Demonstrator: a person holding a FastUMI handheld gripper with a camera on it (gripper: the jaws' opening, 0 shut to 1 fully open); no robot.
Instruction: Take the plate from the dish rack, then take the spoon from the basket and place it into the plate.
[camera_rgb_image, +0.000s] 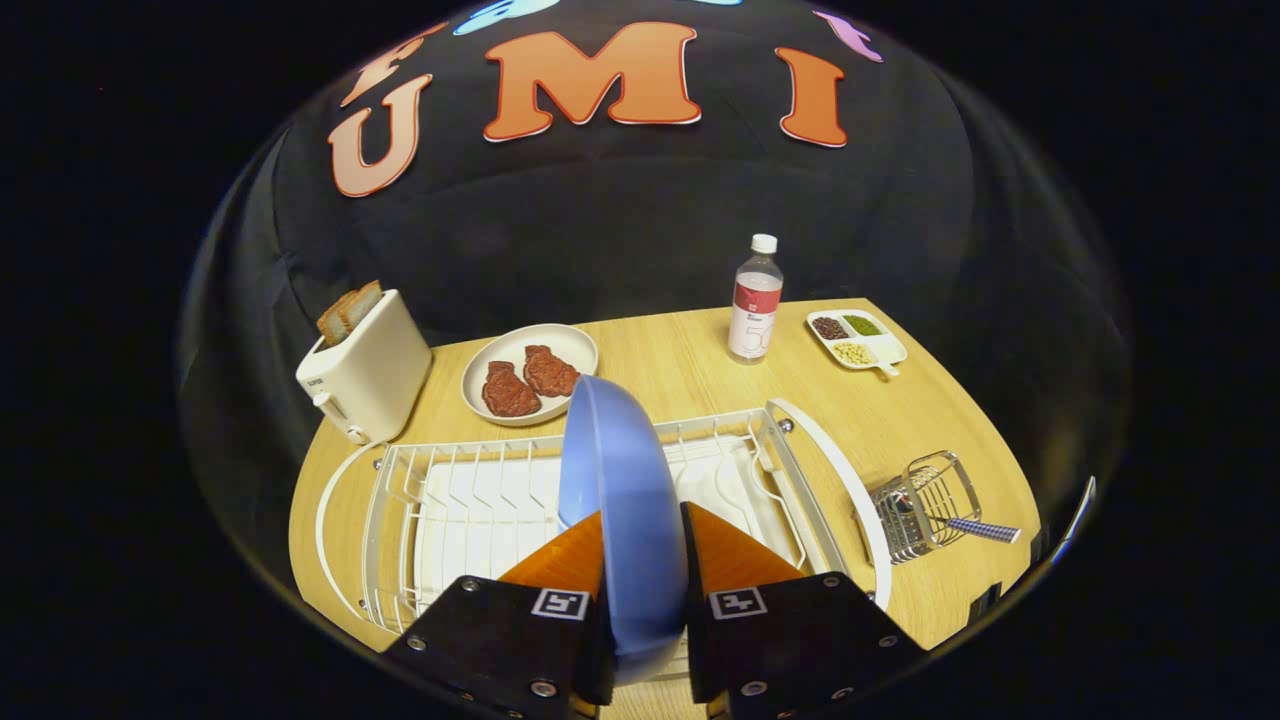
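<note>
The gripper (645, 545) is clamped on the blue plate (620, 490), one orange finger (570, 555) pressing each face, so the plate stands on edge between them and its long axis runs straight ahead, away from the hand. It stands over the white dish rack (460, 500), apparently lifted clear of the wires, though any contact is hidden behind the fingers. Taking the rack as landmark: just beside its right end lies the wire basket (925, 505), the spoon (985, 530) poking its handle out rightward. Beyond the rack sit a plate of meat (530, 375) and a toaster (365, 365) at its far left corner, then a bottle (755, 300) and a divided tray (857, 340) farther off. Bare table (690, 360) to set the plate down on lies beyond the rack.
</note>
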